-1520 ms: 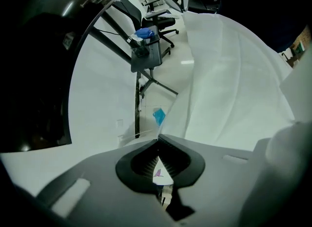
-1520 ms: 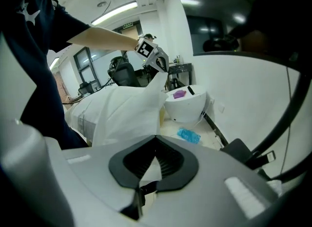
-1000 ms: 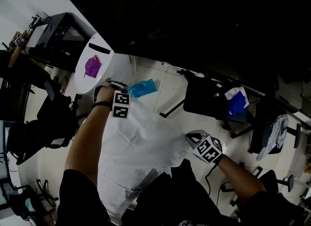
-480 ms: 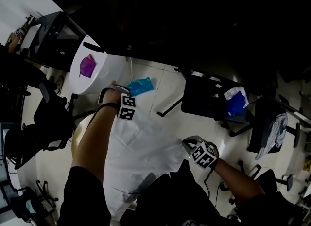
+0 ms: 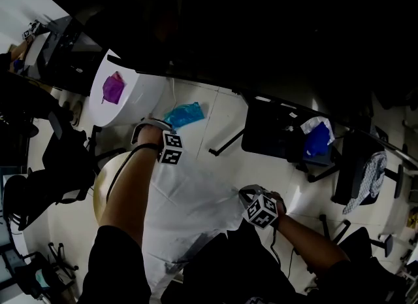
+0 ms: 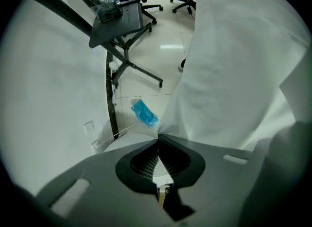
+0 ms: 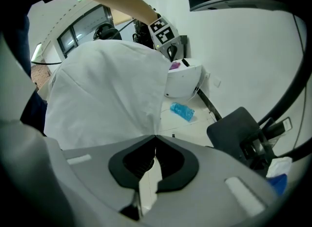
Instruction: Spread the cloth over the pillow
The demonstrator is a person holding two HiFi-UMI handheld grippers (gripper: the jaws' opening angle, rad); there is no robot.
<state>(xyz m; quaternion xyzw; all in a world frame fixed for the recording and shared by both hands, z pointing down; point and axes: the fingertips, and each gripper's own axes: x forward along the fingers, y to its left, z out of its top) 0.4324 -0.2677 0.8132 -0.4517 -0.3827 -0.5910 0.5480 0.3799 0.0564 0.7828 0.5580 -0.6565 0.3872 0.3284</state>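
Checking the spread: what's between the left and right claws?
The white cloth spans from left claw to right claw, both shut on it; seen in head view.

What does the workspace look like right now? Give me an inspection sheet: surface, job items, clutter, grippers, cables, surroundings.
Surface: pale tiled floor.
Job's things: white cloth hangs stretched between the two grippers; pillow not clearly made out.
Clutter: blue bag on the floor; purple thing on a white stand.
Grippers: left gripper and right gripper each shut on a corner of the cloth.
Cables: thin white cord on the floor near the blue bag.
Surroundings: dark side table holding a blue bundle; office chair beyond it.
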